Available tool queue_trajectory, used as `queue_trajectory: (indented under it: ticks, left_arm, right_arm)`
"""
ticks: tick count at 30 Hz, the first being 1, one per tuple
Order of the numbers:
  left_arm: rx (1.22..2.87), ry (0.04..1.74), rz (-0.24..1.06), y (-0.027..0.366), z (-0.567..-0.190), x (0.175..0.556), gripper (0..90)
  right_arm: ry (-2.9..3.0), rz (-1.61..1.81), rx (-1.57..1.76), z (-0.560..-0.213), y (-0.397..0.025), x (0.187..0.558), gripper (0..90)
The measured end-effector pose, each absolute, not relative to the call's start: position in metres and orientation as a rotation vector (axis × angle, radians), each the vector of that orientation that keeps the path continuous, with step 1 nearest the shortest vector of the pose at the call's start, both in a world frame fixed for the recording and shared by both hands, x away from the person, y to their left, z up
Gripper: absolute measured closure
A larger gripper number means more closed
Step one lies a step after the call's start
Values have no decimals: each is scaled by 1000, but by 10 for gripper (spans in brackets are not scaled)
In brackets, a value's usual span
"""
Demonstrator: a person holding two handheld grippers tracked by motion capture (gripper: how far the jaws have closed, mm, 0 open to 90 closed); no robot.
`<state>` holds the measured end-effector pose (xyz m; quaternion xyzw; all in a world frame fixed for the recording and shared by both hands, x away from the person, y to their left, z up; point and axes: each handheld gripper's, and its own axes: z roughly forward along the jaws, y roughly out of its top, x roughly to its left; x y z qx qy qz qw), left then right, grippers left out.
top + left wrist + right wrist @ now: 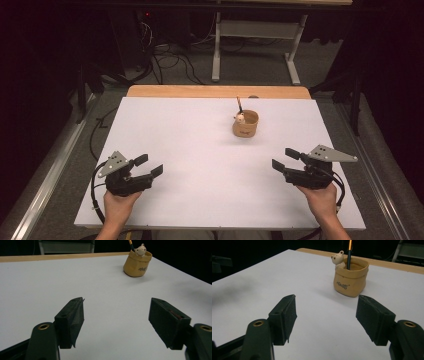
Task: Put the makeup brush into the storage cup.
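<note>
The pen holder (245,124) stands on the tabletop (200,150), nearer to the far edge than to the near one and a little right of the middle. A pen (239,104) stands in it, and a small bear figure (240,118) sits at its left rim. The left gripper (148,165) is near the near left corner, the right gripper (285,159) near the near right corner, both well apart from the pen holder.
</note>
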<state>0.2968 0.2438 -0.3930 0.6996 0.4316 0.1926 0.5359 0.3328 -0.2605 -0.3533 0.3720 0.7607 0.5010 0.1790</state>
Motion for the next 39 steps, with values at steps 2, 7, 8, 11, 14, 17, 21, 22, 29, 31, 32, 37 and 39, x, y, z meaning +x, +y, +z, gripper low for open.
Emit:
queue_trajectory:
  ticks: [2,7,8,11,14,17,21,22,29,31,32,37,39]
  left_arm:
    - [1663,1029,457,244,-393,297,288]
    - [1672,1025,457,243,-393,297,288]
    - [1671,1026,458,243,-393,297,288]
    - [1667,1029,457,244,-393,297,288]
    - [1667,1027,456,244,-393,297,288]
    - [1671,1024,458,243,-393,297,288]
    - [1667,1028,456,244,-393,297,288]
    - [1668,1028,456,244,-393,297,288]
    - [1671,1026,457,243,-393,297,288]
    - [1666,1029,456,243,-393,297,288]
    - [1668,1028,455,243,-393,297,288]
    - [1672,1026,457,243,-393,297,288]
    - [1670,1026,455,242,-393,297,288]
  right_arm:
    - [2153,1418,1054,-355,-261,333,347]
    - [2157,1412,1074,-361,-262,333,347]
    - [2158,1412,1078,-361,-263,333,347]
    - [2162,1409,1084,-364,-263,332,347]
    - [2168,1400,1092,-367,-263,332,347]
    - [2169,1382,1096,-370,-263,332,347]
    - [2166,1383,1102,-372,-264,332,347]
    - [2166,1382,1101,-372,-264,332,347]
    - [2167,1346,1094,-377,-263,331,347]
    - [2167,1341,1089,-379,-263,330,347]
    - [2169,1333,1087,-379,-263,330,347]
    - [2169,1324,1084,-382,-264,329,347]
    - [2167,1322,1086,-384,-265,329,347]
